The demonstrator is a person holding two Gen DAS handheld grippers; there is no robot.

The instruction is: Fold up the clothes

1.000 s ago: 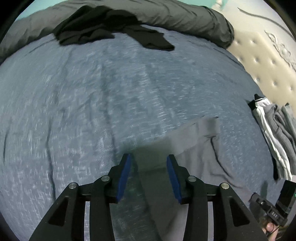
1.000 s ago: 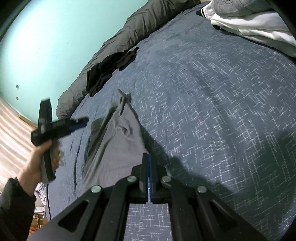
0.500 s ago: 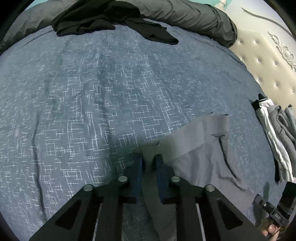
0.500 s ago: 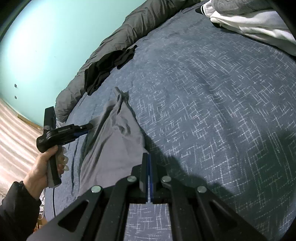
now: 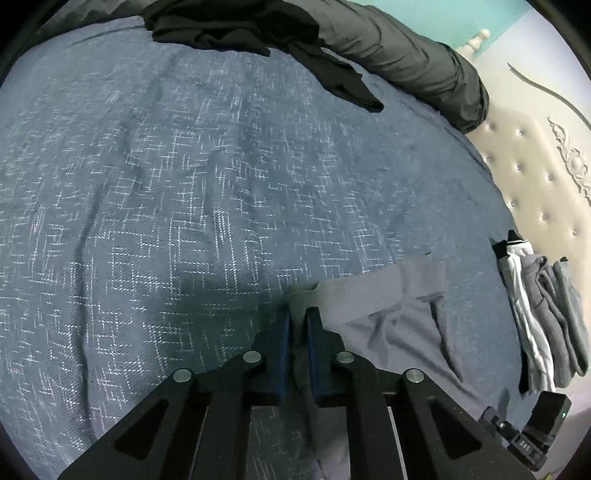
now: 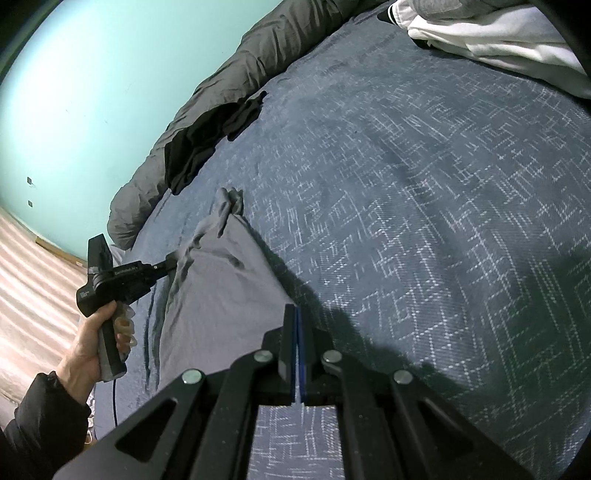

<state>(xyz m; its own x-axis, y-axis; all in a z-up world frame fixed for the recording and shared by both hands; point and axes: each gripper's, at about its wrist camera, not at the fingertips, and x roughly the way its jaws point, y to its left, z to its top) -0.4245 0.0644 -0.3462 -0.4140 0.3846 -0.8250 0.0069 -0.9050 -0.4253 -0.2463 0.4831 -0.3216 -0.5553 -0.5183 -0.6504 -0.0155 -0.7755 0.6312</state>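
A grey garment (image 5: 388, 321) lies on the blue patterned bedspread (image 5: 184, 184). In the left wrist view my left gripper (image 5: 299, 314) is shut on a bunched edge of it, with cloth showing between the blue pads. The right wrist view shows the same garment (image 6: 221, 288) stretched between both tools. There my left gripper (image 6: 173, 264), held by a hand (image 6: 96, 343), bites its far side. My right gripper (image 6: 296, 310) is shut, and the garment's taut near edge runs straight into its tips. The right tool's body (image 5: 524, 432) shows at the left view's lower right.
Black clothes (image 5: 258, 29) lie at the far side against a rolled dark grey duvet (image 5: 406, 62). A folded pile of grey and white clothes (image 5: 543, 314) sits by the tufted headboard (image 5: 546, 177). A teal wall (image 6: 92, 92) and wood floor (image 6: 29, 277) lie beyond the bed's edge.
My left gripper went from open above the garment to shut on its edge, then sank a little and drew the cloth into a bunch. The right gripper stayed still and shut.
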